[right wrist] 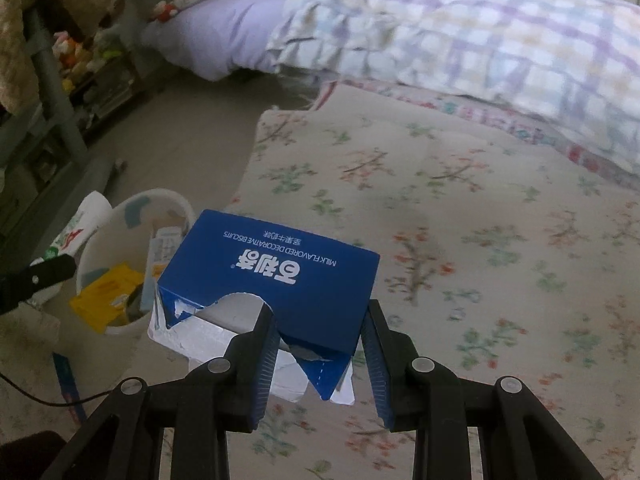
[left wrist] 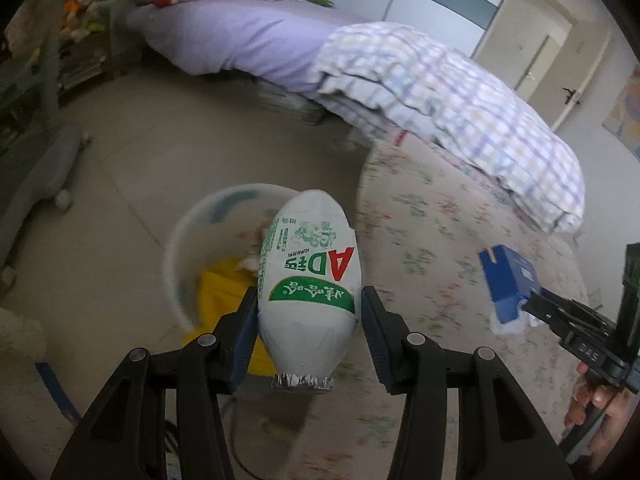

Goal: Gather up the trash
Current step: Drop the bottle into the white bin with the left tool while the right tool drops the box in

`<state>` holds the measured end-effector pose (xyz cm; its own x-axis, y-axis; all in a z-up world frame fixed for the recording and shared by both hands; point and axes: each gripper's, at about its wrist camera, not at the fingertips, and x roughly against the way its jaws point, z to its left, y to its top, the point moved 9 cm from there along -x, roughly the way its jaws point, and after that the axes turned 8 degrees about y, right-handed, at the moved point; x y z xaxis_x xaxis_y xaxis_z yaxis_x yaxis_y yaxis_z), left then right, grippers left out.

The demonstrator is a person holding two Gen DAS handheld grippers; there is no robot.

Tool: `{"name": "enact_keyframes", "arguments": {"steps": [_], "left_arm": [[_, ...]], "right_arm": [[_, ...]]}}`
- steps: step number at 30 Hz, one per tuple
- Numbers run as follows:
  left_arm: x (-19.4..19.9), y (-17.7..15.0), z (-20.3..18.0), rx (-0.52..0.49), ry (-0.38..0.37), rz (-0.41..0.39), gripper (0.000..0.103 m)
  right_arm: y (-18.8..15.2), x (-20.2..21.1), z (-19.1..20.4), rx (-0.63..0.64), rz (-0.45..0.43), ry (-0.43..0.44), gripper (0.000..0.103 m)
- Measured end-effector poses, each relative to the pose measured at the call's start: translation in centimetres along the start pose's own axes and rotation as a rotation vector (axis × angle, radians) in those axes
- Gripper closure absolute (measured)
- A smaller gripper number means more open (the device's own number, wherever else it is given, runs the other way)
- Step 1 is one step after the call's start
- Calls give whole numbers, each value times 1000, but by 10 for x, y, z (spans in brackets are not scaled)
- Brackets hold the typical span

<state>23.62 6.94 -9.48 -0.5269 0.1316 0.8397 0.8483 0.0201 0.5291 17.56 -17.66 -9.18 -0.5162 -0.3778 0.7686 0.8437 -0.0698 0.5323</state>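
A floral mattress [right wrist: 460, 208] lay on the tiled floor [left wrist: 132, 152], its corner beside a white waste bin [left wrist: 176, 248]. A checked quilt [right wrist: 480, 28] covered the mattress's far edge. The bin stood on the floor just off the mattress's left edge and contained a yellow packet [right wrist: 106, 294] and other wrappers. The right gripper [right wrist: 320, 344] clamped a torn blue biscuit box [right wrist: 276, 276] at its opened end, above the mattress near the left edge. The left gripper [left wrist: 310, 320] gripped a white drink bottle [left wrist: 310, 276] across its body, foil cap toward the camera, above the bin's near rim. A hand [left wrist: 592, 404] held the right gripper's handle.
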Motion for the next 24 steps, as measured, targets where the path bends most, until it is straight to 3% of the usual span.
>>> {"name": "enact_keyframes", "arguments": {"steps": [1,3,9,14,18,24], "left_arm": [[-4,1,5,-3,10,7,48],[-14,0,18,8,39,48,21],[-16,-2,49,78,82,57,18],[-8,-5,62,70,110,50,13],[2,-8,77,67,142,25,3],[14,-14,104,87,163,1,0]], "right_arm": [[0,-3,4,3,2,4,66],[1,-11,12,9,4,13,66],[0,-28,34,22,20,34,66],[3,-40,49,27,29,46,66],[7,-54,65,39,49,54,66],[17,-80,96,32,65,90,66]]}}
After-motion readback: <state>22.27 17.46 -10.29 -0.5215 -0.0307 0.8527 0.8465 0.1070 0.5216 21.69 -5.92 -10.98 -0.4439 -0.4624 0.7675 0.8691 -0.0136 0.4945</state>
